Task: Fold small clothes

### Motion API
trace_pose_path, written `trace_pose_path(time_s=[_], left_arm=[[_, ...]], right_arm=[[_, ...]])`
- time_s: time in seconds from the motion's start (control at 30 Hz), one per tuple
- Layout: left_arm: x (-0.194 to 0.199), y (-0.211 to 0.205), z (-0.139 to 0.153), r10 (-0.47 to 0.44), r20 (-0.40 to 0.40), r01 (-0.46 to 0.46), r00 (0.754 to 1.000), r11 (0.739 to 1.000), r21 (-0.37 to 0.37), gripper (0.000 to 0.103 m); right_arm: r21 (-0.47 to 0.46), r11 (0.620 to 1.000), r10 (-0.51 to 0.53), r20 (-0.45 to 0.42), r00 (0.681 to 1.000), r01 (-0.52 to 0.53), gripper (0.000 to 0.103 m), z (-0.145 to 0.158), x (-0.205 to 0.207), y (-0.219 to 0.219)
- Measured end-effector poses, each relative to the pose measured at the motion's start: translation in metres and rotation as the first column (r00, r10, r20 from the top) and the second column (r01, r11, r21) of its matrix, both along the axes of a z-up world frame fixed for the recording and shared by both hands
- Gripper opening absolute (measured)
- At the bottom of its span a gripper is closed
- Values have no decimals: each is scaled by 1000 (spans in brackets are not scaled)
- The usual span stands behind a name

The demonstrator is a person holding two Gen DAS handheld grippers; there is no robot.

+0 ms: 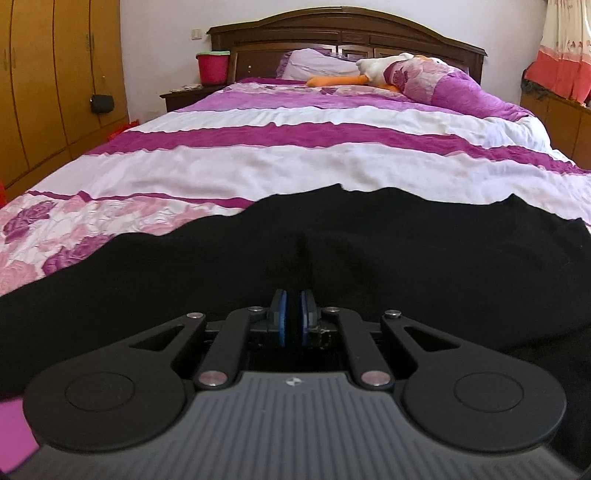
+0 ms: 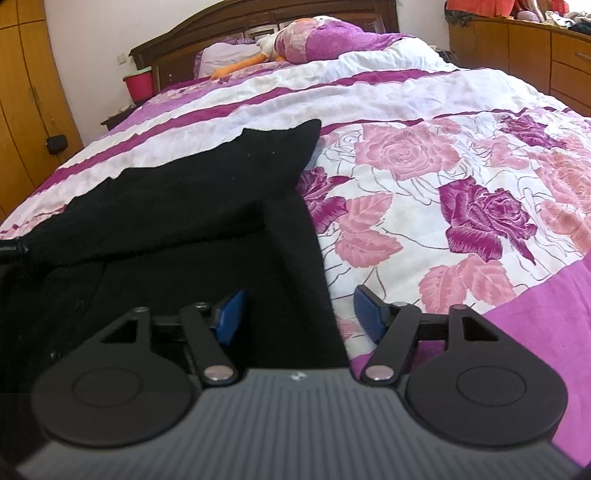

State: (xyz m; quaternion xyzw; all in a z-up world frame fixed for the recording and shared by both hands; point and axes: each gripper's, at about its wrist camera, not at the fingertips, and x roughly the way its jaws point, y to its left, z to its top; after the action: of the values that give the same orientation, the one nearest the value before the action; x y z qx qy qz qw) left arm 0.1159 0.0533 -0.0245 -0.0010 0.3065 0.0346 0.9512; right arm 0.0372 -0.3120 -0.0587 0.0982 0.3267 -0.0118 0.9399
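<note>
A black garment (image 1: 369,258) lies spread over the near end of the bed, creased along its far edge. My left gripper (image 1: 294,314) is shut, its blue pads pinching a fold of this black cloth. In the right wrist view the same black garment (image 2: 184,206) fills the left half, and its right edge runs down between the fingers. My right gripper (image 2: 299,314) stands open over that edge. One blue pad (image 2: 231,315) rests above the cloth and the other pad (image 2: 369,314) is over the floral cover, neither pressing.
The bed cover (image 1: 258,166) is striped purple and white with rose print. A plush duck (image 1: 373,70) and pillows lie by the dark headboard (image 1: 347,26). A red bucket (image 1: 213,68) stands on the nightstand, a wooden wardrobe (image 1: 44,74) at left, a dresser (image 2: 535,55) at right.
</note>
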Motion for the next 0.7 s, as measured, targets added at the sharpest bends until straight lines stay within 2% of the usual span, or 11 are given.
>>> trace_pose_path(time_s=[0.1,0.17,0.33,0.43,0.6,0.7], left_arm=[[-6,8,5,-8,15,9,1000,999,-33,9],[-8,10,9,-17,33,19,999,998,-58,13],[-7,13,17,-44,70,52,997,991,-121,49],[3,15,20,-60,87,73,994,985,-156,50],[32,25,13,-67,55,78,996,969,-235,50],[47,32,4,-65,20,68,998,961,-268,50]], right_arm=[[-8,1000,10,-10,1000,-10,71,0,2,2],[-9,1000,15,-17,1000,-15,72,0,3,2],[-6,999,35,-42,999,-35,72,8,5,1],[29,999,43,-14,999,-43,72,24,8,-2],[-61,996,73,51,996,-70,72,50,37,5],[-80,995,70,52,996,-66,72,53,66,5]])
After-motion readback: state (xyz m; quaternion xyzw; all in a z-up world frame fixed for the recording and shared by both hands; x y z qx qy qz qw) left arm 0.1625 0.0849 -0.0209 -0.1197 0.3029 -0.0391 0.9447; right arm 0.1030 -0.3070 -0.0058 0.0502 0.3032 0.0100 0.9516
